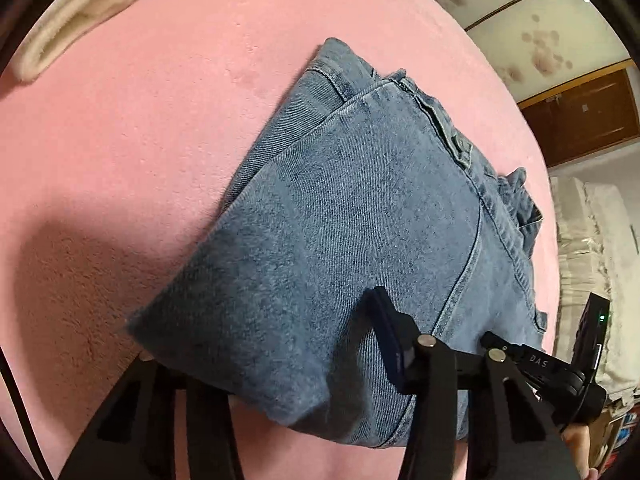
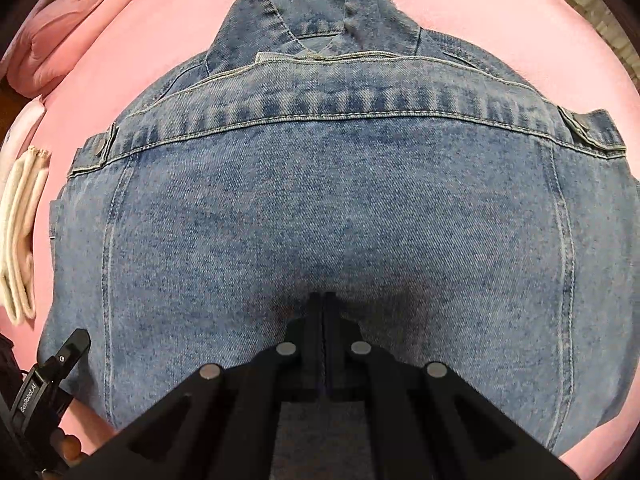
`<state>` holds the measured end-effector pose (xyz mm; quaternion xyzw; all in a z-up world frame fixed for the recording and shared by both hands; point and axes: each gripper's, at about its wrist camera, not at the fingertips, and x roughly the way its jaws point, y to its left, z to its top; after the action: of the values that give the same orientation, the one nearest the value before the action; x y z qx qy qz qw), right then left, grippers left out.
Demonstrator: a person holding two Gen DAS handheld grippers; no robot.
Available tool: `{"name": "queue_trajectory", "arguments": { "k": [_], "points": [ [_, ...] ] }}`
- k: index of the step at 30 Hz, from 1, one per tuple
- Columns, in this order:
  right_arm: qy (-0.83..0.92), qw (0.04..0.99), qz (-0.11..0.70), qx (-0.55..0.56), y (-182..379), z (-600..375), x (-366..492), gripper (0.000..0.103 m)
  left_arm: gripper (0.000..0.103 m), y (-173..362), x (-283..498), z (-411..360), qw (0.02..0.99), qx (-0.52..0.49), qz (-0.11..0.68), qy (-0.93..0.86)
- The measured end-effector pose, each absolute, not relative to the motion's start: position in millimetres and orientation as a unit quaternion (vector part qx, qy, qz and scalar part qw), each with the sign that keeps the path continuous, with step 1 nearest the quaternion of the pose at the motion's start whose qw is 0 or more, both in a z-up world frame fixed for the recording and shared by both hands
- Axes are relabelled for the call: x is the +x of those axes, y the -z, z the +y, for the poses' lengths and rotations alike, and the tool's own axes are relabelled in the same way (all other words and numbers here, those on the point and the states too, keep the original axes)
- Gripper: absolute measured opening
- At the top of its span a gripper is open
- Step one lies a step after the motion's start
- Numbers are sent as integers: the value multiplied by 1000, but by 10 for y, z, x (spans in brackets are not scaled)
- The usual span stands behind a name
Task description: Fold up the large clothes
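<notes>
A blue denim jacket (image 2: 320, 208) lies folded on the pink blanket (image 2: 480, 8), back panel up, collar at the far end. It also shows in the left wrist view (image 1: 340, 220). My right gripper (image 2: 323, 300) is shut, its tips pressed down on the middle of the jacket's back. It also shows in the left wrist view (image 1: 496, 354). My left gripper (image 1: 260, 328) is open at the jacket's near left edge: one finger (image 1: 384, 308) lies on top of the denim, the other is hidden beneath the edge. It also shows in the right wrist view (image 2: 76, 344).
A folded cream cloth (image 1: 80, 12) lies at the blanket's far left, also in the right wrist view (image 2: 20, 232). Pink pillows (image 2: 68, 28) sit at the far left corner. A wardrobe and stacked bedding (image 1: 592, 240) stand past the bed's right edge.
</notes>
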<state>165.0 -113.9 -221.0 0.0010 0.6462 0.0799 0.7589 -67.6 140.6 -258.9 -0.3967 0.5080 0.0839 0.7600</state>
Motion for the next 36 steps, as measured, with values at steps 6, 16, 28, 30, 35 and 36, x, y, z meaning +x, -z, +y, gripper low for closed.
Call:
{"name": "queue_trajectory", "arguments": {
  "k": [6,16,28,30,35,36],
  "points": [
    [-77,750,657,14,2207,-1150,1653,0,19,2407,-618,1371,774,-328,536,-79],
    [-61,742,667,12,2231,-1182,1751,0,14,2193,-506,1128,796,-213,561,-80],
    [-59,762,645,-16,2195,-1013,1557,0,10,1976,-539,1144,797,-223,554,-93],
    [-58,766,640,-21,2183,-978,1510,0,8,1794,-505,1036,806,-212,543,-100],
    [-70,777,625,18,2180,-1070,1404,0,7,1142,-501,609,861,-188,467,-69],
    [-76,779,622,30,2187,-1124,1382,0,7,1043,-497,499,870,-181,455,-64]
  ]
}}
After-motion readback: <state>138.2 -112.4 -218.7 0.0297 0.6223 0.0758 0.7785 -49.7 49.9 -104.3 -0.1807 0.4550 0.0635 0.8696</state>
